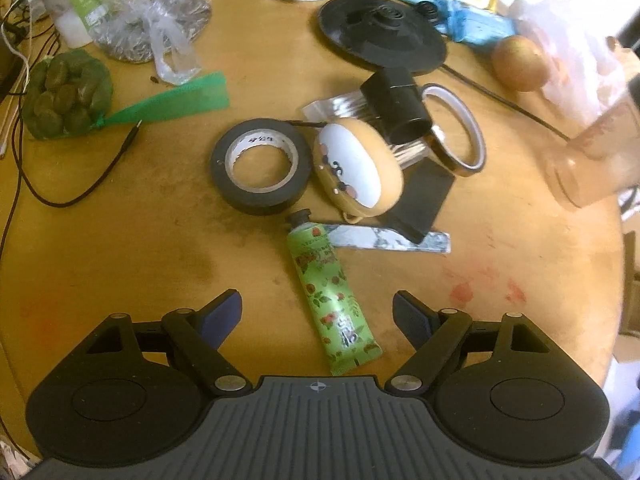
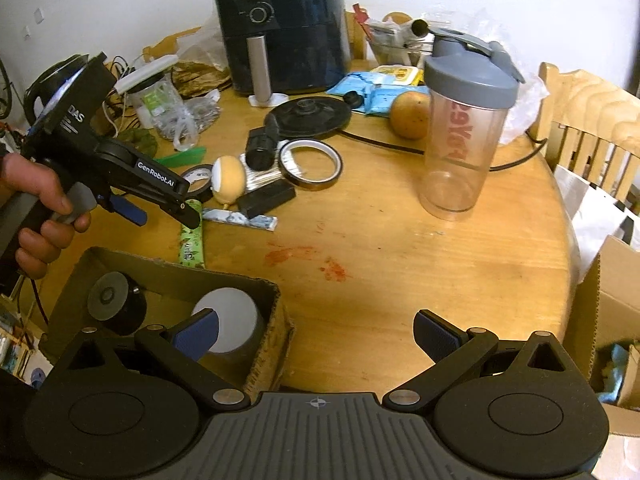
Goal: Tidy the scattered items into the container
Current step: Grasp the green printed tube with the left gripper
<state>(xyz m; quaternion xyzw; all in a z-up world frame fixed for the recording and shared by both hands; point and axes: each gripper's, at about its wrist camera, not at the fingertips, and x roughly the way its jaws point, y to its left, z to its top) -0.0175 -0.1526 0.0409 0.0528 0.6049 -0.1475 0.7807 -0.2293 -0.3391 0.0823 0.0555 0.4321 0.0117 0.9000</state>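
Observation:
My left gripper [image 1: 318, 312] is open above a green hand-cream tube [image 1: 330, 296] that lies between its fingers on the round wooden table [image 1: 120, 240]. Beyond lie a black tape roll [image 1: 260, 166], a tan round pouch [image 1: 358, 168], a black cylinder [image 1: 400, 106], a thin amber tape ring [image 1: 456, 132], a black block [image 1: 426, 200] and a flat silver strip [image 1: 390, 238]. My right gripper [image 2: 316, 332] is open and empty over the table edge, beside a cardboard box [image 2: 268, 344] that holds a black round object [image 2: 116, 306] and a white-topped roll [image 2: 232, 324]. The left gripper [image 2: 164, 208] shows in the right wrist view.
A clear shaker bottle [image 2: 464, 128] stands at the right. A dark air fryer [image 2: 284, 24], a black kettle base [image 2: 308, 118], an orange fruit [image 2: 410, 114], blue packets [image 2: 372, 90], plastic bags [image 1: 140, 28], a green net bag [image 1: 68, 94] and cables [image 1: 80, 184] crowd the far side. A wooden chair [image 2: 592, 128] stands right.

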